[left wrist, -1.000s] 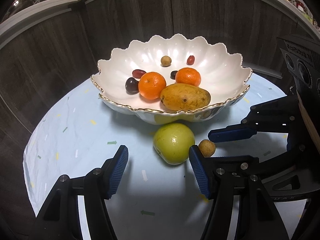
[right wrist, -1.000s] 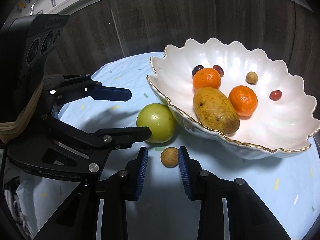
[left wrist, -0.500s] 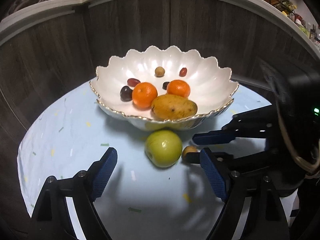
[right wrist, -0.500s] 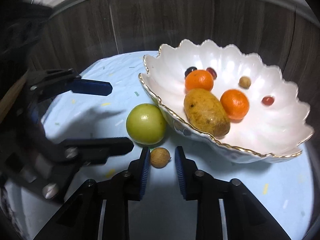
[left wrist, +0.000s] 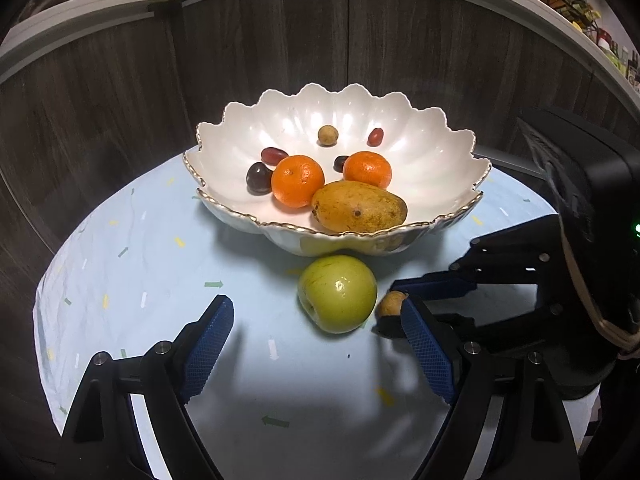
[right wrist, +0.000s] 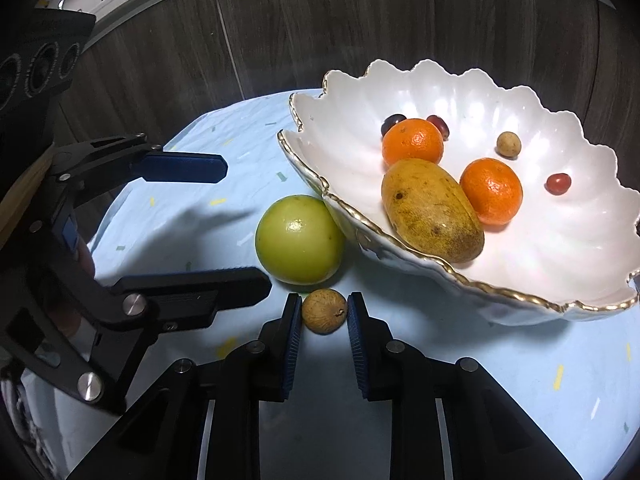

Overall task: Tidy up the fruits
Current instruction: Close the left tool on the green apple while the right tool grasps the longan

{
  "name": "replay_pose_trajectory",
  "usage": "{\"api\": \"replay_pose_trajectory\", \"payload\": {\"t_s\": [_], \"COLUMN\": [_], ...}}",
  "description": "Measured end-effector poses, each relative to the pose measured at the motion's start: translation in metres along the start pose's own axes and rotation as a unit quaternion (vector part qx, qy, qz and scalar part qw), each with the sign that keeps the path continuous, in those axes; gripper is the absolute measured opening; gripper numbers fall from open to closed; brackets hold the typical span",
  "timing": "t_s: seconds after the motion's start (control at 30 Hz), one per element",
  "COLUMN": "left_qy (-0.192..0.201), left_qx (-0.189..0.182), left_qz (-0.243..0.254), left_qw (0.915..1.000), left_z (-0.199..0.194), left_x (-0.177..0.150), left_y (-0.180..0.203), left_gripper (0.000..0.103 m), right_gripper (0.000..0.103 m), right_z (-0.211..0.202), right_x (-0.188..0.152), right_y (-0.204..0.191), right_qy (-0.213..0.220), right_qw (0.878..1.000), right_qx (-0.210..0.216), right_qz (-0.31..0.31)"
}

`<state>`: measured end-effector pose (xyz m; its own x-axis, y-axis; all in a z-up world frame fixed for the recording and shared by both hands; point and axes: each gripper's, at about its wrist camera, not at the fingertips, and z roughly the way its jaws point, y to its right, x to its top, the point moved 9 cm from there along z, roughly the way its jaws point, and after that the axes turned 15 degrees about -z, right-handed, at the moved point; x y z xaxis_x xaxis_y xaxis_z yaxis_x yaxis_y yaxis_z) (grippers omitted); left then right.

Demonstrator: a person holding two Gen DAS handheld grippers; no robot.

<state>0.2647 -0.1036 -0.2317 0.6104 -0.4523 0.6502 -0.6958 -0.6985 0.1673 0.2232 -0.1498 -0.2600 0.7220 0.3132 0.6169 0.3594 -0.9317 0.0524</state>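
Holding my left claw [left wrist: 316,344] wide open above the near part of the desk [left wrist: 132,264], I have nothing between its two blue pads. The green apple [left wrist: 338,294] lies on the light blue cloth just ahead of this claw, nearer to its right finger [left wrist: 426,354], and in the right wrist view it seems to touch the outer wall of the white bowl [left wrist: 432,148]; I cannot tell this for sure.

Right of the apple and very near it lies the small brown longan [right wrist: 324,311], on the cloth and outside the bowl. My right claw [right wrist: 323,326] is closed almost fully around it: one pad stands at each side of the fruit, both touching it or nearly so. I cannot tell if the longan is lifted or rests on the desk.

The bowl with scalloped, gold-lined rim stands at the middle of the desk toward the far edge. Inside, from left to right in the left wrist view, I see two dark grapes [left wrist: 260,177], a mandarin [left wrist: 298,180], a yellow-brown mango [left wrist: 358,207] at the near wall, a second mandarin [left wrist: 367,169], another small longan [left wrist: 327,135] and a red grape [left wrist: 375,136] toward the far wall.
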Motion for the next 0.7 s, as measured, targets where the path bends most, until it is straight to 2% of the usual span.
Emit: {"api": "replay_pose_trajectory", "payload": {"t_s": [0.2,0.37,0.57,0.7], "left_qy": [-0.007,-0.010,-0.016,-0.021], "left_qx": [-0.012,-0.018,-0.007,-0.001], "left_qz": [0.012,0.007,0.014,0.012], "left_qw": [0.9998,0.9997,0.9998,0.9997], "left_z": [0.011,0.017,0.024,0.030], "left_x": [-0.001,0.001,0.000,0.000], "left_y": [0.017,0.021,0.020,0.022], "left_gripper": [0.085,0.081,0.073,0.065], "right_gripper": [0.024,0.024,0.024,0.024], "right_z": [-0.014,-0.016,-0.020,-0.022], "right_x": [-0.010,-0.014,-0.016,-0.015], "right_y": [0.001,0.011,0.025,0.034], "right_qy": [-0.002,-0.003,0.000,0.002], "right_qw": [1.000,0.999,0.998,0.998], "right_qx": [-0.019,-0.032,-0.053,-0.060], "right_qz": [-0.005,0.002,0.014,0.026]}}
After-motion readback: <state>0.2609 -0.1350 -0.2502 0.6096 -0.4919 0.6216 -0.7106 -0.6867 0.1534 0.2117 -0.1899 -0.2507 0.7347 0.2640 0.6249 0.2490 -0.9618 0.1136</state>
